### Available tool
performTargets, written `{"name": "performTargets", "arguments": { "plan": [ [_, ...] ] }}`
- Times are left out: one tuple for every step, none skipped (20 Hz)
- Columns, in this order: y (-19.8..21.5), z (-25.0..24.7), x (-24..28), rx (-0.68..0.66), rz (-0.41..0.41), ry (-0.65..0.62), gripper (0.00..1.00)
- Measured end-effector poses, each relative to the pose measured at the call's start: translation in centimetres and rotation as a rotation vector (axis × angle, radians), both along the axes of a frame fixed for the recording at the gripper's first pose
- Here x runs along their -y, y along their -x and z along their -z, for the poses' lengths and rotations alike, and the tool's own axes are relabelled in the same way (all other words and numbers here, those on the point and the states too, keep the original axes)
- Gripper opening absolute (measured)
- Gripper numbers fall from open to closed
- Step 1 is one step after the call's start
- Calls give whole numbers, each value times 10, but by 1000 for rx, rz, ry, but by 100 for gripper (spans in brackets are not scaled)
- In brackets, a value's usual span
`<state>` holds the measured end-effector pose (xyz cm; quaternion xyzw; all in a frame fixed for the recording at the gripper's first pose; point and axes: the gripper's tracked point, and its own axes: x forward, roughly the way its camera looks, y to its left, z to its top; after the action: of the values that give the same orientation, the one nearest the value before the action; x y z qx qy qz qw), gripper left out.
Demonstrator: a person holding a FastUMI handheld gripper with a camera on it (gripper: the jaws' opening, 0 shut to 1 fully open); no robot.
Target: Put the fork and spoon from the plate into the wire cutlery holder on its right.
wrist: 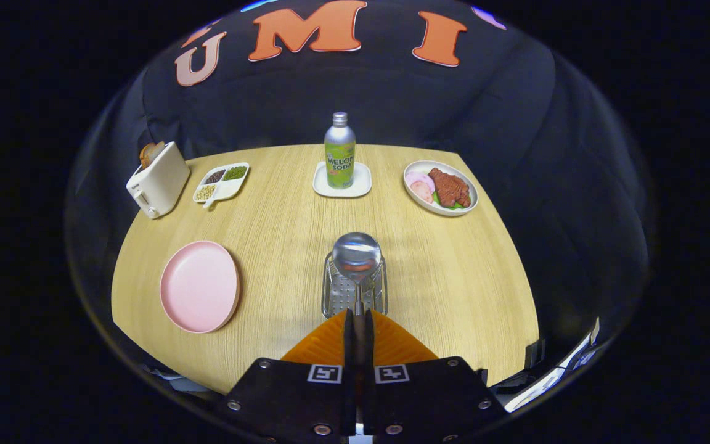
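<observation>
1. A white toaster (156, 180) with bread in its slot stands at the far left corner of the desk (453, 277), well left of the wire cutlery holder (355, 295).
2. A white divided tray (221, 182) of beans lies beside the toaster.
3. The pink plate (199, 286), round, matte and bare, lies left of the holder; no cutlery is left on it, and I cannot make out the fork.
4. The hand-held gripper (358, 320) has its ribbed orange fingers (330, 339) pinched on the handle of the spoon (356, 254). The shiny bowl points away, over the holder's perforated metal base, likely lined up for a drop.
5. Beyond the holder, a green bottle (339, 154) stands on a white square coaster (342, 181).
6. Right of the bottle sits a white dish (440, 187) of meat.
</observation>
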<state>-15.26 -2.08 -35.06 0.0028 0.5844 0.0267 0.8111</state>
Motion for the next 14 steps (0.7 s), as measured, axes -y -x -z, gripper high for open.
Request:
{"name": "performTargets", "arguments": {
  "plan": [
    [0,4,-1,-21,0,-5,5],
    [1,8,-1,-39,-4,-6,5],
    [2,12,0,-55,-9,-6,5],
    [2,14,0,-70,-11,-8,5],
    [1,16,0,-83,-12,-12,6],
    [1,18,-2,-91,-12,-18,6],
    [1,18,-2,-99,-17,-21,7],
    [0,19,-2,-103,-19,-20,7],
    [-2,19,-1,-103,-21,-19,8],
    [-4,19,-1,-99,-20,-22,9],
    [-8,18,-2,-92,-20,-24,9],
    [-11,17,-1,-80,-18,-26,9],
    [-15,14,-1,-63,-14,-29,9],
    [-20,11,-1,-43,-8,-35,9]
  ]
}}
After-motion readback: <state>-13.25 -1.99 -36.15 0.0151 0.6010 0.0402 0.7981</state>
